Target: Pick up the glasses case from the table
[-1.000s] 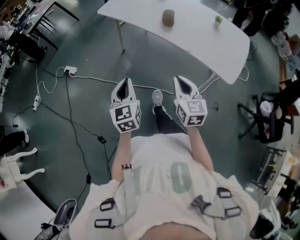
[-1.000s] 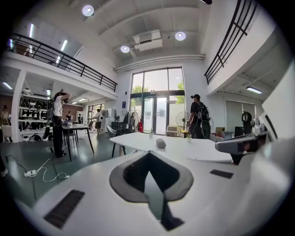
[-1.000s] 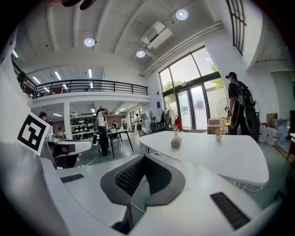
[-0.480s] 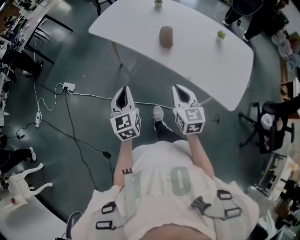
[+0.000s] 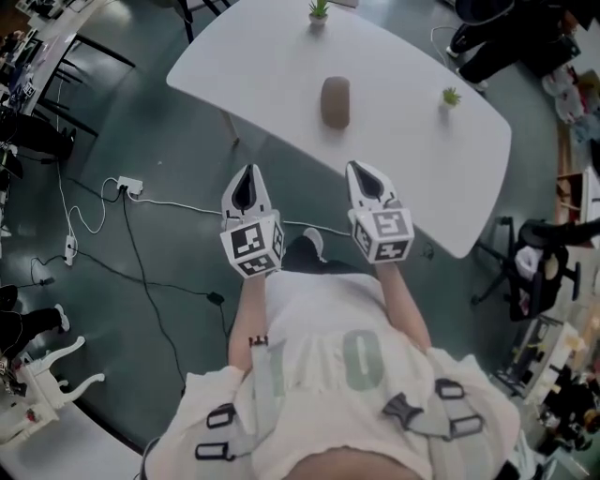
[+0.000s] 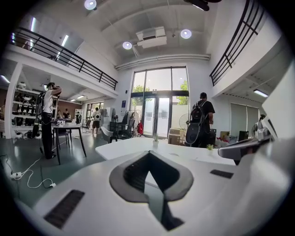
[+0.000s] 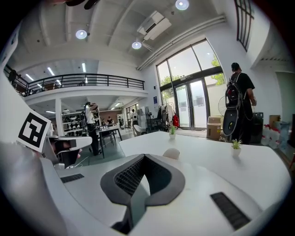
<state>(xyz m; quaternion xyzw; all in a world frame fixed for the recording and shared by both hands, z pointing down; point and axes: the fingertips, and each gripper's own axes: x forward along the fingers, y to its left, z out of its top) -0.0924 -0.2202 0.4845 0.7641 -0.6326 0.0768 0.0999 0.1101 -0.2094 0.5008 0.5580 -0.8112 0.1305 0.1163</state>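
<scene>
A brown oval glasses case [image 5: 335, 101] lies near the middle of the white table [image 5: 427, 169]. In the right gripper view the glasses case [image 7: 171, 153] shows just past the jaw tips, still some way off. My left gripper [image 5: 247, 172] is over the floor just short of the table's near edge, jaws together and empty. My right gripper [image 5: 362, 170] is level with it at that edge, below and a little right of the case, also shut on nothing. In their own views the left gripper [image 6: 148, 155] and right gripper [image 7: 144, 157] both point toward the table top.
Two small potted plants [image 5: 319, 9] [image 5: 451, 96] stand on the table's far part. Cables and a power strip [image 5: 127, 185] lie on the floor at left. An office chair [image 5: 532, 272] stands at right. A person with a backpack [image 7: 237, 101] stands beyond the table.
Both grippers have moved forward toward the table, which now fills more of the head view. The case sits nearer to the jaw tips. Both jaws stayed shut.
</scene>
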